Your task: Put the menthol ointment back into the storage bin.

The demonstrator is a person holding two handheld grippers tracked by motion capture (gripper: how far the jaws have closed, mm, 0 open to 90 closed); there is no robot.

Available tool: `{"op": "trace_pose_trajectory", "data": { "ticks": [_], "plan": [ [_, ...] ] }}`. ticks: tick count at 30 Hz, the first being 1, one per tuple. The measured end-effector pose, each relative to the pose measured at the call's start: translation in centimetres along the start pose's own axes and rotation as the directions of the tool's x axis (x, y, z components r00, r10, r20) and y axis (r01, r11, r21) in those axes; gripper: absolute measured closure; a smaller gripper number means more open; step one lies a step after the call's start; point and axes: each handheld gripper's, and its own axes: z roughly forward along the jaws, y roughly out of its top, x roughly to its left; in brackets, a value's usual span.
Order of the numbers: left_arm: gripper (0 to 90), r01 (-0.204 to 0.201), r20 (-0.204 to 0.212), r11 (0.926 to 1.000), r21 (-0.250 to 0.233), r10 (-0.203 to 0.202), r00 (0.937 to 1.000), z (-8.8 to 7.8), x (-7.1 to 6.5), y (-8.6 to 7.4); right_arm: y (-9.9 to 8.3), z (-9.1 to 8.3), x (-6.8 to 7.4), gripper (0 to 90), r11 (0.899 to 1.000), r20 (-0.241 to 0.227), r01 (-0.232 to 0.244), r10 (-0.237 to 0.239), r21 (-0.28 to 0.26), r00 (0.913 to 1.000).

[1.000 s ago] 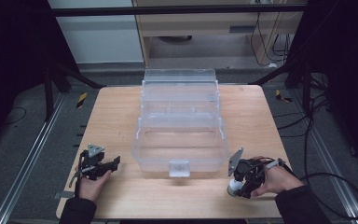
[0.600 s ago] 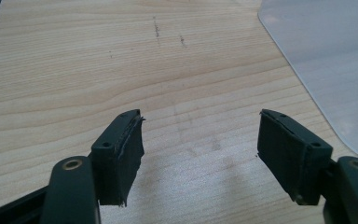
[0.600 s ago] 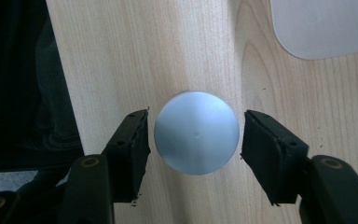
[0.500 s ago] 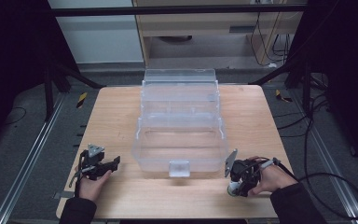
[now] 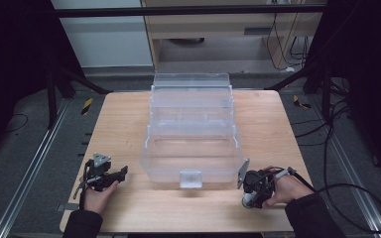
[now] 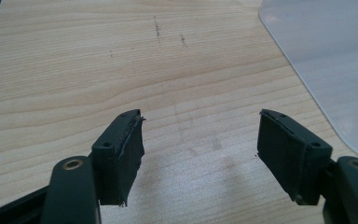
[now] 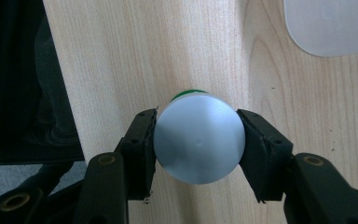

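- The right gripper (image 7: 196, 140) points down at the worktop (image 5: 124, 124), off the near right corner of the clear plastic box (image 5: 191, 129). Its jaws have just been closing and now press on both sides of a round white-capped container (image 7: 199, 140).
- The container stands upright on the worktop, near the box's front right corner and close to the worktop's near edge. A green rim peeks out behind the white cap in the right gripper view.
- The left gripper (image 6: 200, 144) is off the box's near left corner, held low over bare wood. Its jaws stand wide apart with nothing between them.
- The box, a tiered organiser opened out in steps, sits in the middle of the worktop, with a small latch (image 5: 190, 178) on its near wall.
- Both grippers flank that near wall, well apart from each other.
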Motion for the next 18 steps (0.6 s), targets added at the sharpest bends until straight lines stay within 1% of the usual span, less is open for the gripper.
{"op": "trace_pose_trajectory", "data": {
  "ticks": [4, 9, 13, 16, 18],
  "plan": [
    [30.7, -0.001, 0.0, 1.0, 0.002, 0.001, 1.0, 0.0, 0.0, 0.0, 0.0, 0.0, 0.0, 50.1, 1.0, 0.001, -0.006, 0.006, -0.002, 1.0],
    [30.7, -0.002, 0.0, 1.0, 0.004, 0.002, 1.0, 0.1, 0.0, 0.0, 0.3, -0.2, -0.1, 50.3, 1.0, 0.003, -0.019, 0.019, 0.012, 0.9998],
    [30.6, -0.001, 0.001, 1.0, 0.007, 0.001, 1.0, 0.1, 0.0, 0.0, 0.4, -0.9, -0.1, 50.4, 1.0, 0.012, -0.022, 0.022, -0.01, 0.9997],
    [30.7, 0.0, 0.0, 0.9999, 0.011, 0.0, 1.0, 0.2, -0.1, 0.0, 0.4, -1.3, -0.1, 50.4, 1.0, 0.017, -0.026, 0.026, -0.017, 0.9995],
    [30.6, 0.002, -0.001, 0.9999, 0.015, -0.002, 1.0, 0.2, -0.1, -0.1, 0.3, -2.2, -0.2, 50.4, 0.999, 0.015, -0.041, 0.042, -0.033, 0.999]
  ]
}}
